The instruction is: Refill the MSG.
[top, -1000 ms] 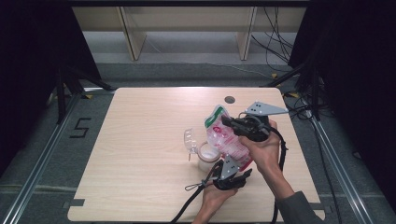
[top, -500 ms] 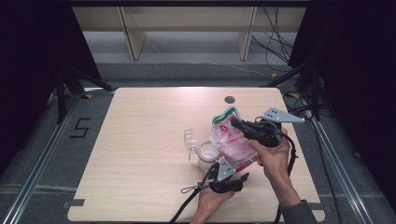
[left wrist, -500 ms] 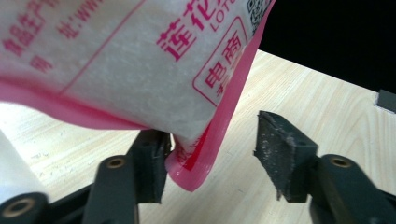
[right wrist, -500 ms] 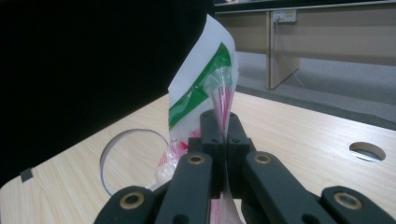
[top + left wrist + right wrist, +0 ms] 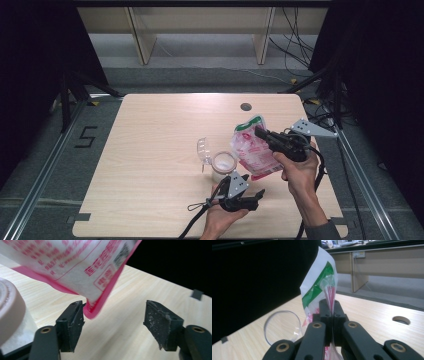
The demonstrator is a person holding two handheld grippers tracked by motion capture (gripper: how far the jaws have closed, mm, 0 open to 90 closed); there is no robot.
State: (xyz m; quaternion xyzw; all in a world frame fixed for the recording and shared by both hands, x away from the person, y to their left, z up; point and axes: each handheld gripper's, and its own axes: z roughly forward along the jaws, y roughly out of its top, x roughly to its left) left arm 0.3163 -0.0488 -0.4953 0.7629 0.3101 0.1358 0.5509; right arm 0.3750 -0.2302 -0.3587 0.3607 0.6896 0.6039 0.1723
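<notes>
- Right hand-held gripper (image 5: pixel 262 134), held up over the right half of the pale wooden worktop (image 5: pixel 150 150), has its black jaws pressed together on the upper part of a pink-and-white printed plastic pouch with a green band at its top (image 5: pixel 252 147); in the right gripper view the pouch film (image 5: pixel 322 287) rises from between the shut jaws.
- Left hand-held gripper (image 5: pixel 252 196) lies low near the near edge of the worktop with its jaws wide apart and nothing clamped; in the left gripper view the pouch's pink lower corner (image 5: pixel 97 305) hangs just beside one jaw, and I cannot tell whether it touches.
- Small round white tub (image 5: pixel 224 164) stands on the worktop left of the pouch, its clear hinged lid (image 5: pixel 204 150) swung open to the far left. Its inside looks pale; the contents cannot be told.
- Right hand (image 5: pixel 300 167) grips from the near right, forearm angled up; left hand (image 5: pixel 222 217) comes in from the near edge, beneath its gripper.
</notes>
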